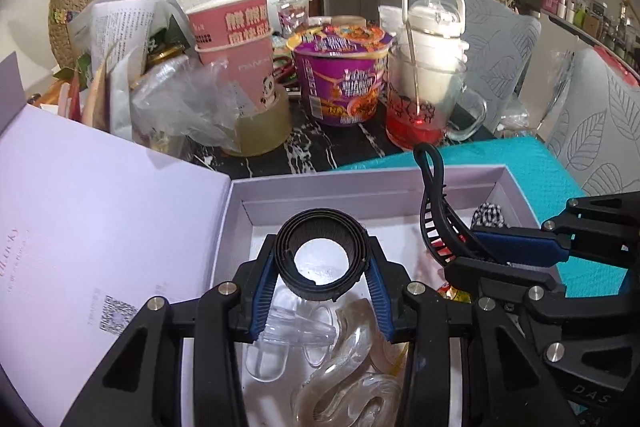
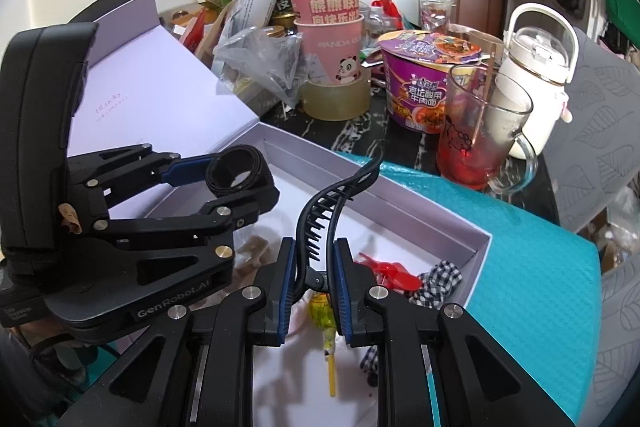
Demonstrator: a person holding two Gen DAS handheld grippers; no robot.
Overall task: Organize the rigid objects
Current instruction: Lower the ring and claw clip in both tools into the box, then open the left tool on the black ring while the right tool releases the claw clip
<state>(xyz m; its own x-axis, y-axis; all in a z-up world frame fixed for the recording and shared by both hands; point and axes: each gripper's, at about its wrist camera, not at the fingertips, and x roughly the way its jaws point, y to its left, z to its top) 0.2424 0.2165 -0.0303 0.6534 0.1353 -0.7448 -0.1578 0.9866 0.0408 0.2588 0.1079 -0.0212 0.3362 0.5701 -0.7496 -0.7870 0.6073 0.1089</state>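
My left gripper (image 1: pixel 322 267) is shut on a black rolled strap coil (image 1: pixel 324 255) and holds it above the open lilac box (image 1: pixel 360 187). It also shows in the right wrist view (image 2: pixel 236 173) at the left. My right gripper (image 2: pixel 314 267) is shut on a black toothed hair clip (image 2: pixel 320 223), held upright over the box; the clip also shows in the left wrist view (image 1: pixel 436 215). Inside the box lie clear plastic clips (image 1: pixel 348 367), a red clip (image 2: pixel 384 271), a checked fabric piece (image 2: pixel 440 275) and a yellow lollipop (image 2: pixel 326 311).
The box lid (image 1: pixel 100 227) stands open at the left. Behind the box stand a tape roll (image 1: pixel 260 127), pink paper cups (image 1: pixel 236 43), a purple noodle bowl (image 1: pixel 340 75), a glass mug with red liquid (image 1: pixel 420 103) and a white kettle (image 1: pixel 436 27). A teal mat (image 2: pixel 540 267) lies under the box.
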